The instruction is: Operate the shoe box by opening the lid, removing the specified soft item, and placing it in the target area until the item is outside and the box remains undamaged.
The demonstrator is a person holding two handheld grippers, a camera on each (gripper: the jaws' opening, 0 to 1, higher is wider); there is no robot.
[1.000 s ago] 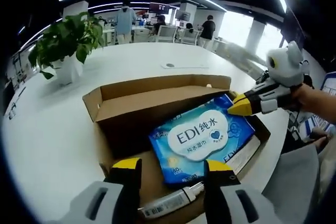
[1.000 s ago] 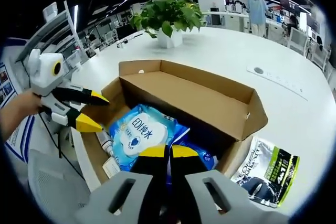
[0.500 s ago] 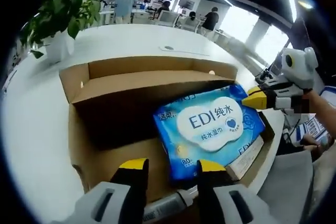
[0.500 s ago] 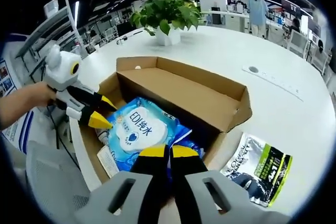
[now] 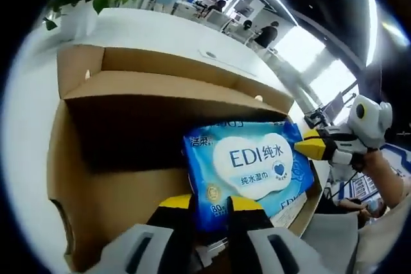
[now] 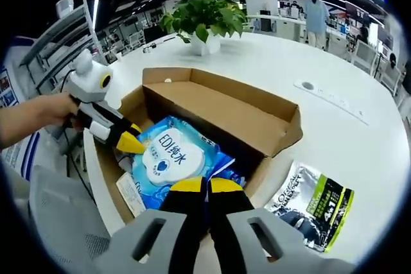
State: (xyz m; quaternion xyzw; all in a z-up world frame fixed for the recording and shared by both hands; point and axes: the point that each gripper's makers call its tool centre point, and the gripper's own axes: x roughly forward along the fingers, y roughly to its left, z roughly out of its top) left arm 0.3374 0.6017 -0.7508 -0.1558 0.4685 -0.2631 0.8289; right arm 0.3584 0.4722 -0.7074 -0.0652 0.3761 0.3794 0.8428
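Observation:
An open brown cardboard shoe box (image 5: 128, 104) (image 6: 225, 110) stands on the white table. Inside lies a blue soft pack of EDI wet wipes (image 5: 250, 158) (image 6: 170, 155). My left gripper (image 5: 212, 203) has its yellow-tipped jaws closed in on the pack's near edge; in the right gripper view the left gripper (image 6: 133, 138) meets the pack's left edge, held by a hand. My right gripper (image 6: 206, 185) is shut, tips together on the pack's opposite edge. In the left gripper view the right gripper (image 5: 308, 145) touches the pack's right edge.
A black and green L'Oreal packet (image 6: 314, 206) lies on the table (image 6: 334, 133) right of the box. A white tube (image 6: 131, 194) lies in the box beside the pack. A potted plant (image 6: 205, 20) stands behind the box. People stand far back.
My left gripper has come lower and closer to the box, and its jaws have narrowed onto the pack's near edge. My right gripper stays shut at the pack's other edge.

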